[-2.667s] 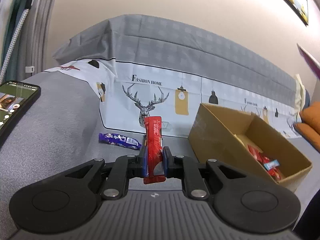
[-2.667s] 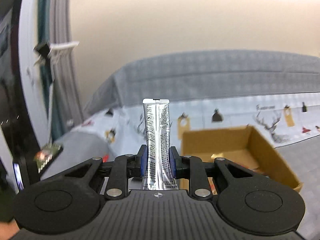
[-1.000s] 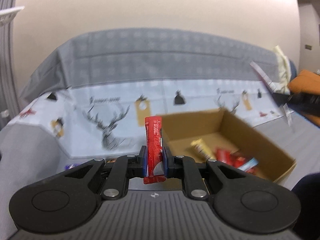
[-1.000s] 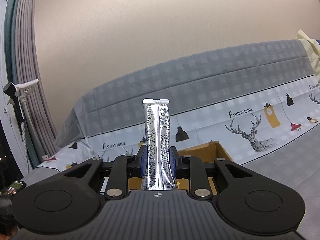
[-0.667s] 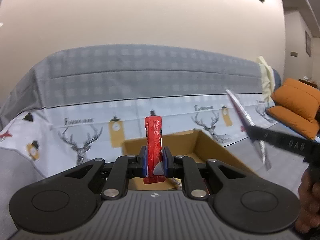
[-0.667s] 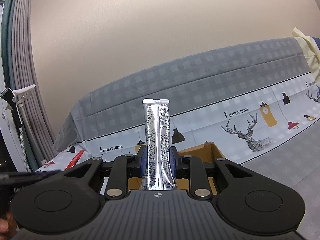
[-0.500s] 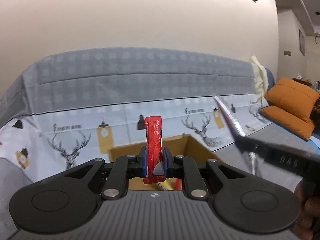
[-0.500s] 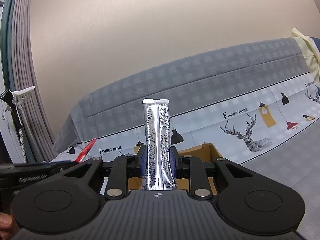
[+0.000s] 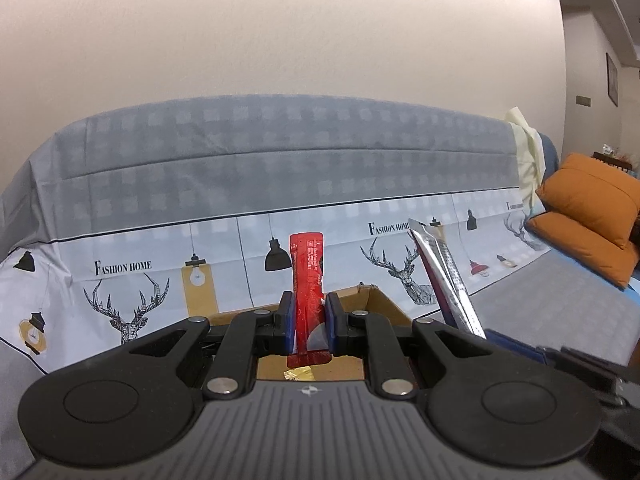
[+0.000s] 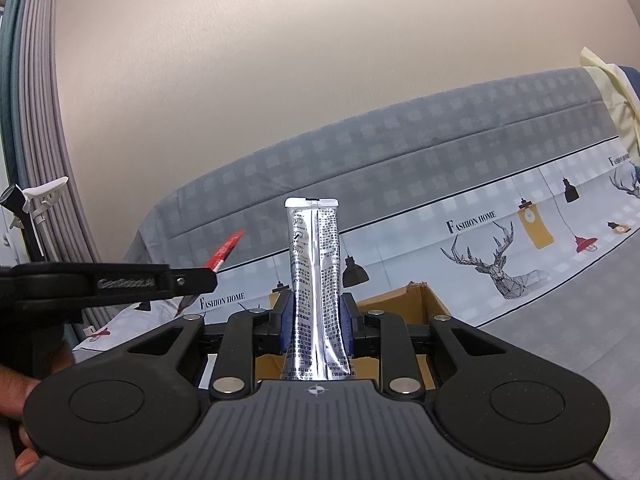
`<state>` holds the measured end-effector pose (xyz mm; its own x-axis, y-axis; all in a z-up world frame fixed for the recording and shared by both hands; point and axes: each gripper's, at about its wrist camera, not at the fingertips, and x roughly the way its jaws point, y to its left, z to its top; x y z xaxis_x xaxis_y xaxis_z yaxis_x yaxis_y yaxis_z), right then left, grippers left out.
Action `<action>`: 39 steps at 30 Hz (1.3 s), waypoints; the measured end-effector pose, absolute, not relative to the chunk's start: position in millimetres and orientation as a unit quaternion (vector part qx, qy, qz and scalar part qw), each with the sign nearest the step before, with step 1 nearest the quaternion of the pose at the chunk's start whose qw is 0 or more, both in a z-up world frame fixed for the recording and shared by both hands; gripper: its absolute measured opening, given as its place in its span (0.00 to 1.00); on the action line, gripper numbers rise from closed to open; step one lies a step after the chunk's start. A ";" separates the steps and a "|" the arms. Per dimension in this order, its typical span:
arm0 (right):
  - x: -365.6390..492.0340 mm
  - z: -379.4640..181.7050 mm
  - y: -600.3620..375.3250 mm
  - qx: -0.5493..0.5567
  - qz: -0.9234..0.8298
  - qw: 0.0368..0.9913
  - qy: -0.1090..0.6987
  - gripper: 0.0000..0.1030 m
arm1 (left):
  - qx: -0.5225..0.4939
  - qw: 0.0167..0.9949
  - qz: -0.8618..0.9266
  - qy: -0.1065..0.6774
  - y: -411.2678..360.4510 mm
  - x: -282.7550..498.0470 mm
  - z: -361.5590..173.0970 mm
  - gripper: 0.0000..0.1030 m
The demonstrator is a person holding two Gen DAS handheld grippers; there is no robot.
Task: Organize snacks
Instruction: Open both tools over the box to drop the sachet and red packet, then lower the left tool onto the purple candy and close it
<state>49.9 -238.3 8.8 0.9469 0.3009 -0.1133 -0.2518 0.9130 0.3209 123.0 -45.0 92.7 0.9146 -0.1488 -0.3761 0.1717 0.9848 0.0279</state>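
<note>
My left gripper (image 9: pixel 307 322) is shut on a red snack stick pack (image 9: pixel 307 280), held upright above the near edge of an open cardboard box (image 9: pixel 376 300). My right gripper (image 10: pixel 316 328) is shut on a silver snack stick pack (image 10: pixel 316 280), also upright over the box (image 10: pixel 416 306). In the left wrist view the silver pack (image 9: pixel 444 276) leans in from the right, close beside my left gripper. In the right wrist view the left gripper's black body (image 10: pixel 120 280) and the red pack's tip (image 10: pixel 226 250) show at the left. A yellow wrapper (image 9: pixel 298 374) lies inside the box.
The box sits on a sofa draped with a grey cover and a white deer-print sheet (image 9: pixel 120 280). Orange cushions (image 9: pixel 592 216) lie at the right end of the sofa. Grey curtains (image 10: pixel 36 120) and a white clamp stand (image 10: pixel 40 200) are at the far left.
Both grippers have swung over the box and drawn side by side. The box now sits directly under both sets of fingers. Both packs remain gripped.
</note>
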 end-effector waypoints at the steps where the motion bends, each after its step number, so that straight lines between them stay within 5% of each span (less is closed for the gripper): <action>1: 50.2 8.7 -239.1 0.155 0.141 0.974 0.081 0.26 | 0.029 0.978 -0.081 0.190 -45.5 124.6 93.8 0.16; 11: 54.0 6.6 -242.7 0.172 0.138 0.971 0.088 0.26 | 0.023 0.981 -0.080 0.173 -53.0 137.1 116.1 0.17; 14: 56.1 7.3 -239.6 0.166 0.136 0.972 0.096 0.32 | 0.023 0.981 -0.088 0.173 -52.8 136.6 119.4 0.44; 16: 59.1 7.4 -238.1 0.163 0.132 0.972 0.104 0.51 | 0.023 0.981 -0.084 0.172 -50.6 131.6 117.4 0.46; 18: 59.7 7.3 -236.9 0.159 0.124 0.974 0.105 0.63 | 0.019 0.981 -0.079 0.178 -45.7 124.5 112.1 0.46; 22: 59.7 6.7 -236.0 0.156 0.122 0.974 0.107 0.66 | 0.017 0.980 -0.072 0.186 -26.5 97.5 95.9 0.45; 29: 55.3 6.9 -234.2 0.142 0.122 0.977 0.103 0.68 | 0.043 0.972 -0.034 0.227 40.0 19.6 43.9 0.16; 39: 40.5 10.1 -229.7 0.164 0.135 0.973 0.086 0.68 | 0.003 0.978 0.039 0.207 118.2 -57.9 34.1 0.16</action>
